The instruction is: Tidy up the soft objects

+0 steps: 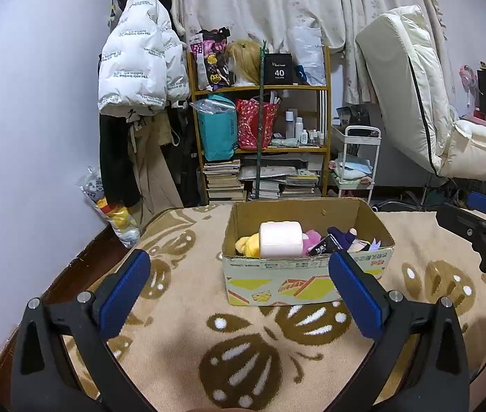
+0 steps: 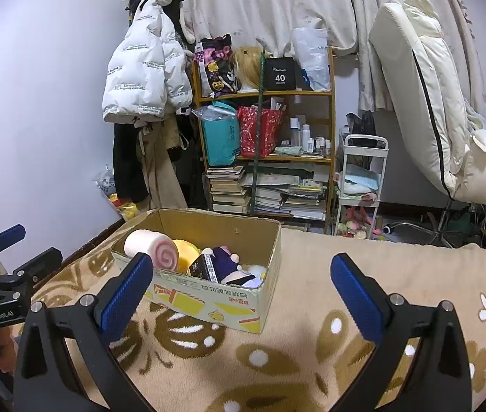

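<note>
A cardboard box (image 1: 277,281) stands on a beige patterned blanket (image 1: 188,312). It holds a pink roll-cake plush (image 1: 281,239), a yellow plush (image 1: 248,244), a pink plush and a dark-haired doll (image 1: 346,237). My left gripper (image 1: 239,271) is open and empty, just in front of the box. In the right wrist view the box (image 2: 229,302) lies ahead to the left, with the roll plush (image 2: 151,249) and doll (image 2: 225,262) inside. My right gripper (image 2: 243,274) is open and empty, to the right of the box.
A wooden shelf (image 1: 260,120) with bags, bottles and stacked books stands behind. A white jacket (image 1: 139,68) hangs at the left. A white cart (image 1: 356,164) and a cream recliner (image 1: 421,103) are at the right. A bag of toys (image 1: 115,213) sits on the floor.
</note>
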Motion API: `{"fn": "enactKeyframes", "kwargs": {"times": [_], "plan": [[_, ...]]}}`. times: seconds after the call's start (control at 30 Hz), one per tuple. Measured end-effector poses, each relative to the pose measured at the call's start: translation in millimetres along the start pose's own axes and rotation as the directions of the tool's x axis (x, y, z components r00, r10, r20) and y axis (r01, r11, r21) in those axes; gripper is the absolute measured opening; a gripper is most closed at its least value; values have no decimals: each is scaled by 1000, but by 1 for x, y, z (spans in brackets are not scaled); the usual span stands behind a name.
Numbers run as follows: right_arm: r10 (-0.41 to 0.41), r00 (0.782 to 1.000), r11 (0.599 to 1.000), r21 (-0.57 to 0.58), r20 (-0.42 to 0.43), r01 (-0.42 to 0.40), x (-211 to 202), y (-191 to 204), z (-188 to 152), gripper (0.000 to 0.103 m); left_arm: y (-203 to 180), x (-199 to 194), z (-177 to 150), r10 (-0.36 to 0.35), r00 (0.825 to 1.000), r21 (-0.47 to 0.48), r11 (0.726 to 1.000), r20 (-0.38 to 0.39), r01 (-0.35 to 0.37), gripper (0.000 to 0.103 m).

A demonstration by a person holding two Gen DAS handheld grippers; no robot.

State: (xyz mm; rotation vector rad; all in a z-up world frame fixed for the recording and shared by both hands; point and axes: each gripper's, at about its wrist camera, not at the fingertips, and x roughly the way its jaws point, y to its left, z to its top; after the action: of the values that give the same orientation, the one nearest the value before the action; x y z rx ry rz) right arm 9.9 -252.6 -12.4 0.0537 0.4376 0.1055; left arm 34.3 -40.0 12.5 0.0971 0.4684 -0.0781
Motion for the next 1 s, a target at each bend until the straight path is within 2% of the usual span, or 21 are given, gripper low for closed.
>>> {"fn": "enactKeyframes", "kwargs": {"times": [1.0], "plan": [[-4,1000,1000,29,-28,5,7,2,-10,103,0,-3,-3,13,1000,-7,1000,18,-13,102]]}}
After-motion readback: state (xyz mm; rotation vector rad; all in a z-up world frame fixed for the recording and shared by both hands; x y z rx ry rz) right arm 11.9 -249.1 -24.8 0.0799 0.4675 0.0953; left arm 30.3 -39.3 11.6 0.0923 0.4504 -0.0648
